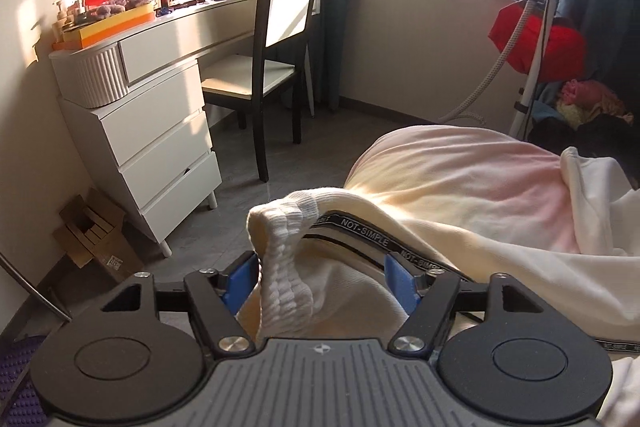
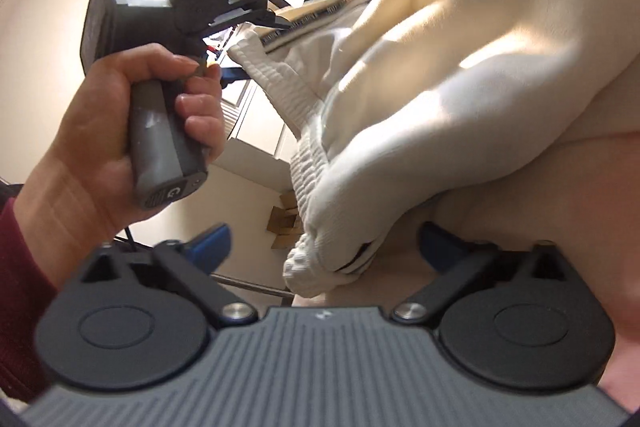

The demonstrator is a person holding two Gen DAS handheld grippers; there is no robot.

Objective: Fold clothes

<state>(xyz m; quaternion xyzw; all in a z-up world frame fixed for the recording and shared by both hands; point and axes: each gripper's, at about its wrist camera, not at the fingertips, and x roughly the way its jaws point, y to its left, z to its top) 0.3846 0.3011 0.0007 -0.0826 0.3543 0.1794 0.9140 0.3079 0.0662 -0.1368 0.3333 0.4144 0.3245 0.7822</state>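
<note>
Between the blue-padded fingers of the left gripper [image 1: 320,281] hangs the ribbed white hem [image 1: 286,267] of a cream cotton sweatshirt [image 1: 460,195], bunched into a fold. The fold leans against the left pad, while the right pad stands clear of it, so the jaws are spread and clamp nothing. A black tape printed with white letters [image 1: 360,229] runs along the garment just behind the hem. The rest of the sweatshirt lies heaped to the right over a pale pink-and-yellow cover [image 1: 480,167].

From the right wrist view, the right gripper [image 2: 320,247] has its jaws wide apart too. The hem's corner [image 2: 316,259] droops between them, nearer the right finger; the picture is blurred there, and no pad presses on it. A hand [image 2: 120,131] with a dark red sleeve [image 2: 16,291] grasps the grey handle of the left gripper [image 2: 264,15], whose tips sit at the garment's upper hem.
</note>
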